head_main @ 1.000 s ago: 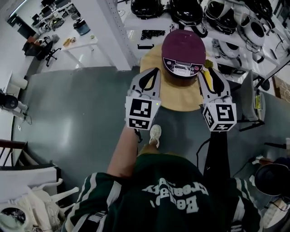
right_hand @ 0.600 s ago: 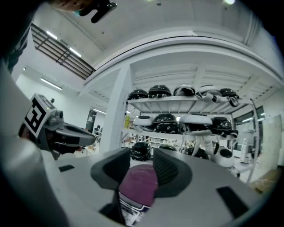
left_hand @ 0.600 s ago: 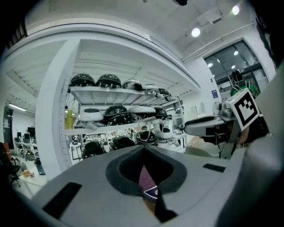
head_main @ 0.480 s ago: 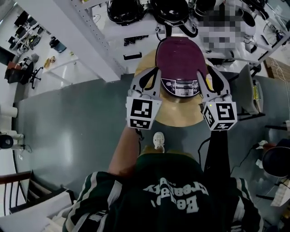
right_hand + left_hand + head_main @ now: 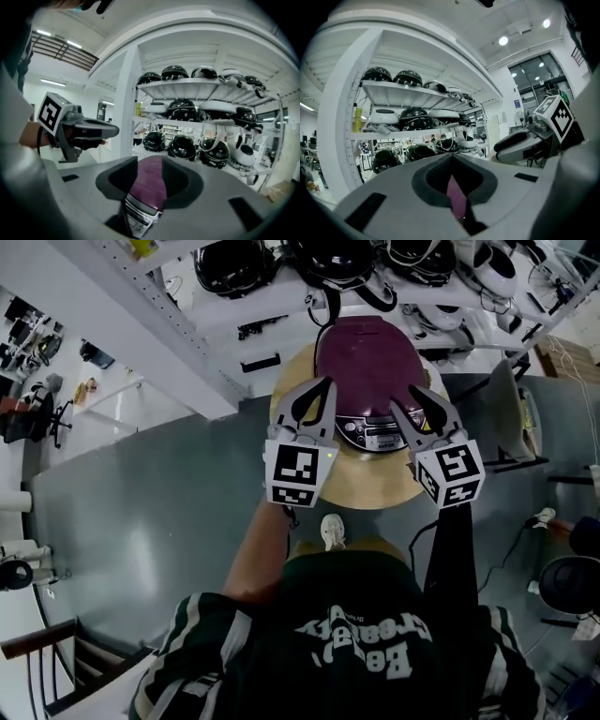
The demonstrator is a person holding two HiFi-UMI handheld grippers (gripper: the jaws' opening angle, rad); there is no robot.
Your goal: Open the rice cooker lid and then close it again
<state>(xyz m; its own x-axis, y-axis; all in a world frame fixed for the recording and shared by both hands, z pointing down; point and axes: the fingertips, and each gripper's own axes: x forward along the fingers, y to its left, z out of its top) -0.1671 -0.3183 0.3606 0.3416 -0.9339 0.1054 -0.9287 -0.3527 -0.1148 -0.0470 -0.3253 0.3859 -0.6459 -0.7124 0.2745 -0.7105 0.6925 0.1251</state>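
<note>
Rice cooker (image 5: 366,352) beyond right hand-held gripper (image 5: 427,401).

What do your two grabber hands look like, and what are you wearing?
The left gripper and right gripper are both grey, with curved jaws lined in black padding. Each carries a white cube printed with black square patterns. The person wears a dark green shirt with white stripes and a black right sleeve.

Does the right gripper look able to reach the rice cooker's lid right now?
Probably yes. The right gripper, whose jaws have just been opening with nothing between them, hangs near the front right of the rice cooker, and no object blocks its way to the closed lid.
</note>
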